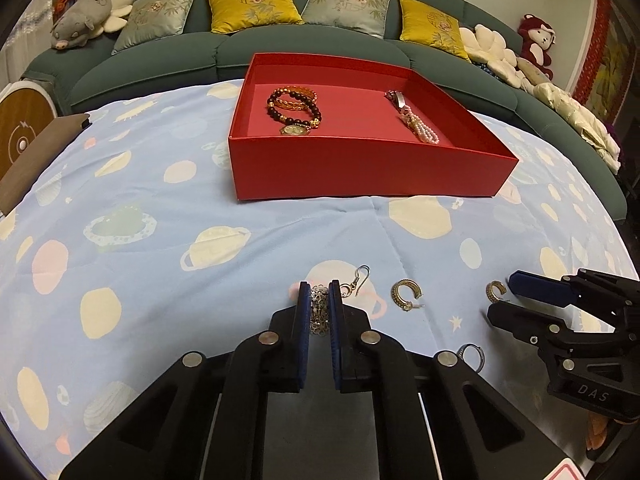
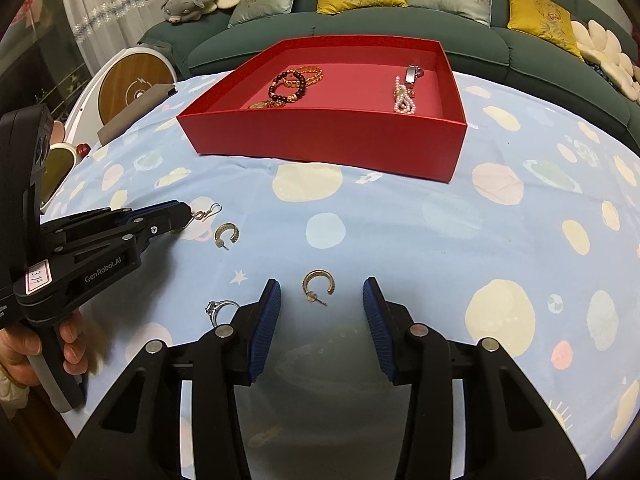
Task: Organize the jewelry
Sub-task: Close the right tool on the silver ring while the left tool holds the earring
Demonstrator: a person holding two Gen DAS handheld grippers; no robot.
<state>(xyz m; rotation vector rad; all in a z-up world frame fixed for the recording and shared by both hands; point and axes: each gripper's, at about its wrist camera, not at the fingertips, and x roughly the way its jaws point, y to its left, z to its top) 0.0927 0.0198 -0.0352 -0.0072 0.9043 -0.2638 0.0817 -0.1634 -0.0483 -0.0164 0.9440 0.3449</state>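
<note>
- left gripper (image 1: 320, 300): jaws clenched on a silver chain piece (image 1: 319, 312) that lies on the worktop; its hook earring end (image 1: 357, 280) pokes out to the right of the jaws.
- silver ring (image 2: 219, 309): flat on the cloth just left of the right gripper's left finger; untouched.
- gold hoop earring, left one (image 2: 226, 235): lies between the two grippers, nearer the left.
- gold hoop earring, right one (image 2: 317, 286): lies ahead of and between the right gripper's fingers, post pointing toward the camera, open gap of the hoop facing away.
- right gripper (image 2: 322, 312): jaws released and part spread, straddling that hoop, not touching; the nearer hand for it.
- red box (image 2: 320, 136): well beyond on the worktop, holding bead bracelets (image 2: 289, 87) and a pearl strand (image 2: 403, 98).
</note>
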